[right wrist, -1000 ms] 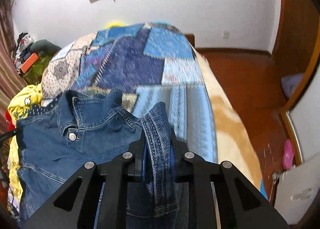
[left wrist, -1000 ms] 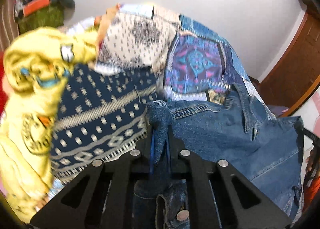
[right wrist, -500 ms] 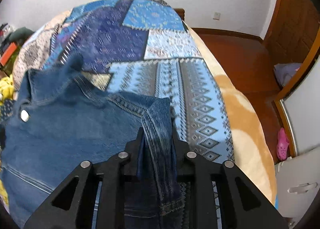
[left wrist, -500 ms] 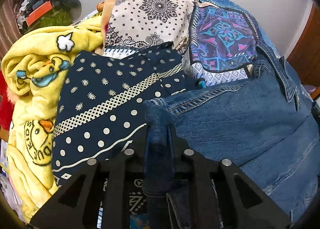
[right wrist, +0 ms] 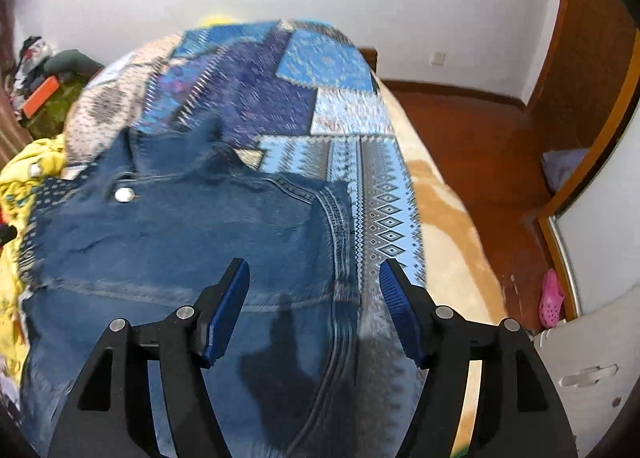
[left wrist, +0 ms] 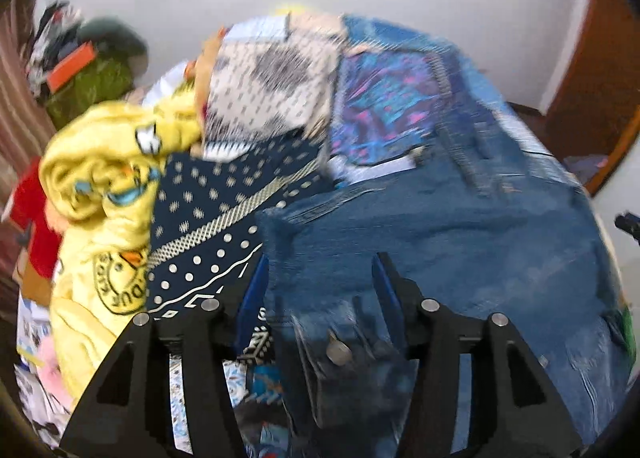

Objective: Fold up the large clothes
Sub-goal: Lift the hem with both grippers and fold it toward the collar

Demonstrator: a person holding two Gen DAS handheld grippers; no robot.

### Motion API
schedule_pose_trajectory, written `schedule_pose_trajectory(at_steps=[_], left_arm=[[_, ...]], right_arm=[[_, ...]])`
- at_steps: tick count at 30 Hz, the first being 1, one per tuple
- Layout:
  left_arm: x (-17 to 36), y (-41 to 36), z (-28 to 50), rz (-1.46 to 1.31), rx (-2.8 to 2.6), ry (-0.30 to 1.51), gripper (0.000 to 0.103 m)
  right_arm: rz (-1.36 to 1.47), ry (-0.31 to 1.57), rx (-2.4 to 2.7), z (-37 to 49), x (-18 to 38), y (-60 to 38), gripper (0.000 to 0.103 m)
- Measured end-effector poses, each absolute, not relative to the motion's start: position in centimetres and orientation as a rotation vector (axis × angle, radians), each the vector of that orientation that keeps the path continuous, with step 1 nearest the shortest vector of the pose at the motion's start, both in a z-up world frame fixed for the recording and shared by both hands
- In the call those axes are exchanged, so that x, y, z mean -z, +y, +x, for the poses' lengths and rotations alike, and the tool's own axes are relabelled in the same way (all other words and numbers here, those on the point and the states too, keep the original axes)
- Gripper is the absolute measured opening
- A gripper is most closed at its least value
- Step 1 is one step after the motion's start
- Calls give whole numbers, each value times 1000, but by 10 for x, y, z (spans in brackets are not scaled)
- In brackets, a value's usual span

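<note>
A blue denim jacket (left wrist: 460,226) lies spread on the bed; it also shows in the right wrist view (right wrist: 180,242), with its collar and a metal button toward the far end. My left gripper (left wrist: 320,274) is open, its jaws standing apart over the jacket's left corner. My right gripper (right wrist: 314,278) is open, its jaws apart over the jacket's right edge seam. Neither gripper holds any cloth.
A patchwork quilt (right wrist: 344,130) covers the bed. A navy dotted garment (left wrist: 216,218) and a yellow printed blanket (left wrist: 100,198) lie to the jacket's left. A clothes pile (left wrist: 84,66) sits by the far wall. Wooden floor (right wrist: 480,138) and a pink shoe (right wrist: 550,298) are to the right.
Both grippers were shut on the jacket's corners and lowered it onto the bed. Both have now opened and let the denim go.
</note>
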State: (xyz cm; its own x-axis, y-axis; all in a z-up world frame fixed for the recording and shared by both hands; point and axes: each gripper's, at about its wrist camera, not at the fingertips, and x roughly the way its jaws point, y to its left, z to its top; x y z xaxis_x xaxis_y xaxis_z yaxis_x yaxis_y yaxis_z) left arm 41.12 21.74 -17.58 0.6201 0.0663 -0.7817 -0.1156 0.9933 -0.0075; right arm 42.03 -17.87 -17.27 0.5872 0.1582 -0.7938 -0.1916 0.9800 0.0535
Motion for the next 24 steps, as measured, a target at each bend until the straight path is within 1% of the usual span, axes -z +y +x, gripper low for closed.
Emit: schedule_pose_trajectory(at_steps=[3,5,7,11,13,14,18,24], left_arm=[[151,202,385,-32,-70,847,60],[136,193,365,-20,-58,815,61],[125,187,345,-12,-48,786,64],[111,174,307,16,-52,746,69],[109,170,288,8,-53,729,73],[110,168,280,-3,-48,727,76],[120,163,252,-32,-35,747,77],[155,158,215,-66,-23,838,78]], right_arm=[[-33,857,-254,391,146,-175,66],[-39,814,-270,372,130,-172,75],[-40,762,-286,352,114,-170,78],[-24,701,-323,317,92,-170,79],[-13,687,-337,300,86,-171,82],[-13,681,-339,294,86,-170,83],[-41,674,-315,268,94,-171,84],[-8,768,-297,236,128,-181,84]])
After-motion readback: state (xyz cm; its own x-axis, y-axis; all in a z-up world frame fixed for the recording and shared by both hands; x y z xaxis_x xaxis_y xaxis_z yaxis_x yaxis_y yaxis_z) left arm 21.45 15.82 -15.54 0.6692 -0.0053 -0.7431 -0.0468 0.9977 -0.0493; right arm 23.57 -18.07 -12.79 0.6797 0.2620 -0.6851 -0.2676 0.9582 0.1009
